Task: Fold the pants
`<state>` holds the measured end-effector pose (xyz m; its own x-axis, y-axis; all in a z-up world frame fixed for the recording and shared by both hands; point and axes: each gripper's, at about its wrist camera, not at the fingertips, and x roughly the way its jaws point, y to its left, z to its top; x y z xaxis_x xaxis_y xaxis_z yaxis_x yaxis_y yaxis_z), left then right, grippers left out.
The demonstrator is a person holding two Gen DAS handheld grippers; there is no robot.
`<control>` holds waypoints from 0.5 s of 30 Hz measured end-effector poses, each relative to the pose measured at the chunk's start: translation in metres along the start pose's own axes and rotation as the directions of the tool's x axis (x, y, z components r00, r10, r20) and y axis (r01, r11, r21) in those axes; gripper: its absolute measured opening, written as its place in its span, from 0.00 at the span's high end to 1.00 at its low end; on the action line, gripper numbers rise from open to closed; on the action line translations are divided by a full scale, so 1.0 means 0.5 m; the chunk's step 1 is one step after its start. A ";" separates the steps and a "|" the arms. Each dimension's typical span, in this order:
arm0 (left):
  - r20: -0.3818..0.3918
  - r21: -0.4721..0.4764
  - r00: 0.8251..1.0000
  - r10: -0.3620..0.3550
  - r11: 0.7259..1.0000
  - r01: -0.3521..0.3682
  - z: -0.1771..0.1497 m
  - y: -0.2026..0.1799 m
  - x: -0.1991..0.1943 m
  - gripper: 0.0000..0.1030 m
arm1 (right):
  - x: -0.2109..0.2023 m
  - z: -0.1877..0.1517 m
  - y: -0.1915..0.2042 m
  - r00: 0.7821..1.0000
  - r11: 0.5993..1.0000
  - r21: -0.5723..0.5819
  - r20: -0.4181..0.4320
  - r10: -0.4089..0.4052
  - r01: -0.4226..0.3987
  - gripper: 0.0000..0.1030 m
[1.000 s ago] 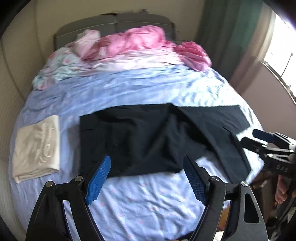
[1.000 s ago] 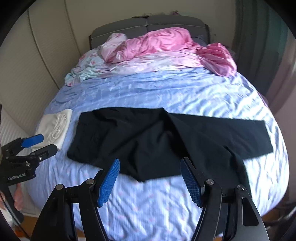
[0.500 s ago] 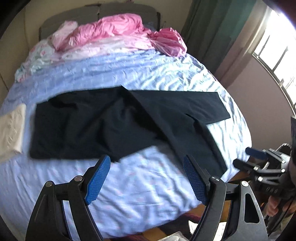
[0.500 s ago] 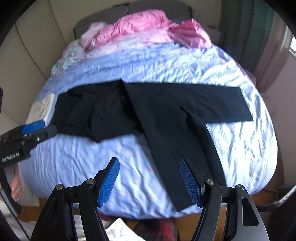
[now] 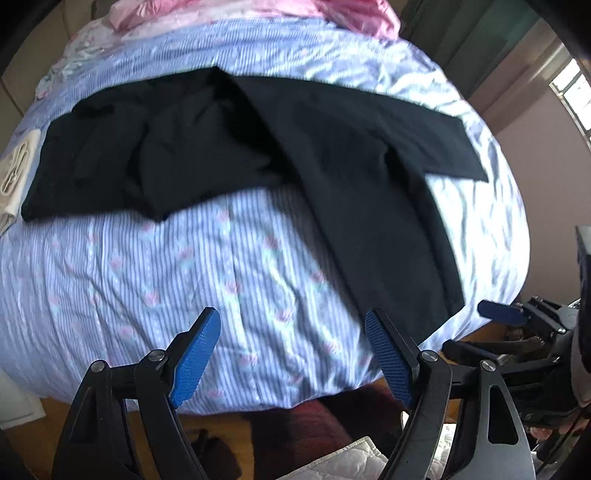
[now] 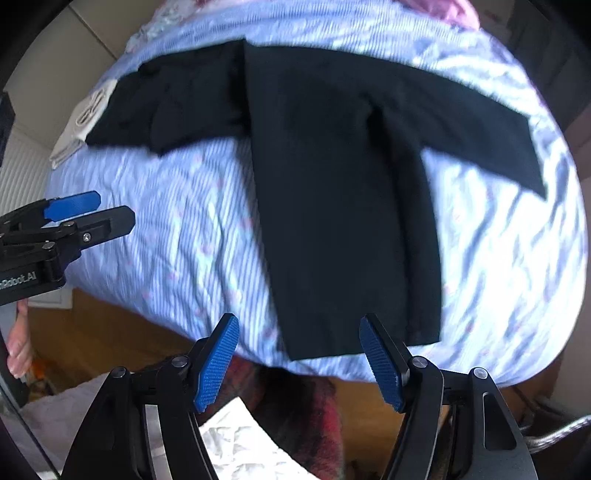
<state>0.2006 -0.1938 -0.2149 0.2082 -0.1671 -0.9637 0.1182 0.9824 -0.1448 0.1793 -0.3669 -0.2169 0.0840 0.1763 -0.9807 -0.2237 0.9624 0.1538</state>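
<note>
Black pants (image 5: pixel 295 147) (image 6: pixel 332 166) lie spread on the blue striped bed sheet (image 5: pixel 184 277) (image 6: pixel 166 229), waist at the left, one leg running right, the other coming toward the near edge. My left gripper (image 5: pixel 293 325) hovers open above the sheet, left of the near leg's hem, nothing between its blue pads. My right gripper (image 6: pixel 299 330) is open just over that hem (image 6: pixel 354 332) at the bed's edge, its pads apart from the cloth. Each gripper also shows in the other's view: the right gripper (image 5: pixel 502 314) at the right edge, the left gripper (image 6: pixel 74 210) at the left.
A folded cream garment (image 5: pixel 14 173) (image 6: pixel 88 114) lies at the pants' waist end. Pink bedding (image 5: pixel 332 11) is piled at the headboard. Below the bed edge are a wooden floor (image 6: pixel 92 343), a red plaid cloth (image 6: pixel 303 406) and white quilted fabric (image 6: pixel 243 443). A window (image 5: pixel 572 92) is right.
Both grippers came down and drew back toward the near edge of the bed, tilting more steeply downward. The pants' near leg hem now sits close under the right gripper. Jaws stayed open.
</note>
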 end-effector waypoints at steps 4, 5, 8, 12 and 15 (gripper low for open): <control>-0.061 -0.043 0.998 0.011 0.999 -0.013 -0.017 0.014 0.039 0.22 | 0.080 -0.008 0.017 0.996 1.000 -0.010 -0.083 0.017 -0.017 0.33; -0.072 -0.047 0.997 0.016 0.999 -0.020 -0.021 0.017 0.046 0.22 | 0.100 -0.008 0.023 0.995 1.000 -0.018 -0.101 0.014 -0.016 0.33; -0.105 -0.054 0.994 0.036 0.998 -0.042 -0.030 0.028 0.068 0.22 | 0.152 -0.003 0.041 0.990 0.999 -0.047 -0.143 -0.011 0.004 0.33; -0.124 -0.047 0.991 0.044 0.998 -0.050 -0.030 0.039 0.080 0.22 | 0.222 0.002 0.052 0.979 0.997 -0.055 -0.196 -0.059 0.050 0.33; -0.138 -0.040 0.989 0.047 0.998 -0.053 -0.028 0.046 0.091 0.22 | 0.262 0.003 0.053 0.969 0.998 -0.019 -0.239 -0.063 0.060 0.34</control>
<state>0.1993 -0.1774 -0.2652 0.0774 -0.1076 -0.9912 0.0682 0.9924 -0.1024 0.1859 -0.3179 -0.3411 -0.1362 0.0606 -0.9888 -0.2367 0.9672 0.0919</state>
